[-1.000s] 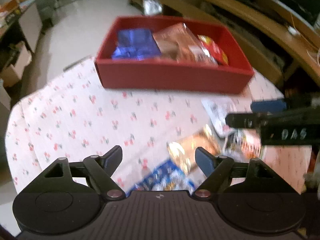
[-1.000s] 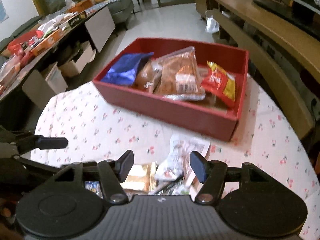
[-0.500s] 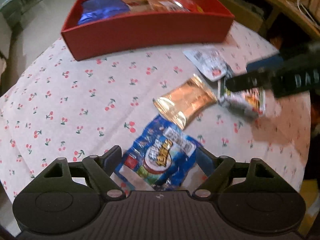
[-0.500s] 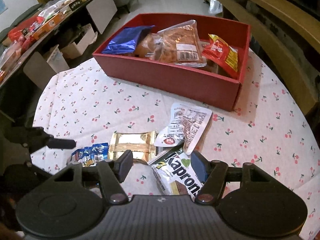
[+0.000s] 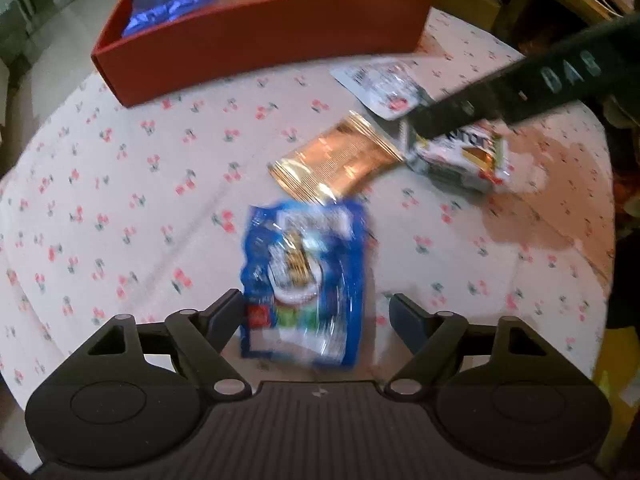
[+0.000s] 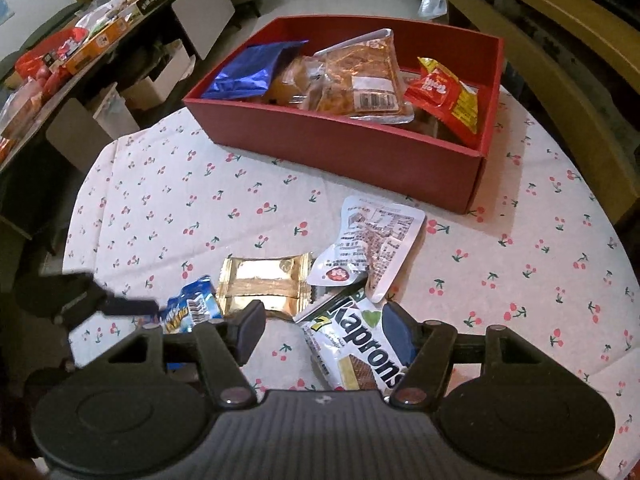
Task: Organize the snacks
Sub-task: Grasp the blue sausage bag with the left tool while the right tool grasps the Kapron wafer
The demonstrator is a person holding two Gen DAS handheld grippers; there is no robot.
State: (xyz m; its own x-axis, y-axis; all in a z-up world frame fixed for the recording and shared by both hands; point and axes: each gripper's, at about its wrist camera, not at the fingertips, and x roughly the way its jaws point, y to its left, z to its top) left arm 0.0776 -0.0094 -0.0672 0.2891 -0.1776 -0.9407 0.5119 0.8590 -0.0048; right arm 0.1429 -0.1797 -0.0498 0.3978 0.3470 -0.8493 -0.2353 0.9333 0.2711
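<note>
A red box [image 6: 340, 148] holding several snack packs stands at the far side of the round table; it also shows in the left wrist view [image 5: 260, 40]. Loose packs lie in front: a blue pack [image 5: 306, 276], a gold pack [image 5: 340, 160], a white pouch [image 6: 372, 248] and a white Kaprons pack [image 6: 360, 348]. My left gripper [image 5: 316, 316] is open, its jaws straddling the blue pack's near end. My right gripper [image 6: 324, 328] is open, low over the Kaprons pack. The blue pack [image 6: 192, 314] and gold pack [image 6: 266, 284] also show in the right wrist view.
The table wears a white cherry-print cloth [image 6: 180, 208]. A long side table [image 6: 80, 40] piled with goods stands at the left. A wooden bench [image 6: 560, 40] runs along the right. The right gripper's arm [image 5: 520, 88] crosses above the packs in the left wrist view.
Both grippers have dropped toward the table. The blue pack now lies between my left jaws, and the Kaprons pack has come under my right gripper. Both stay open.
</note>
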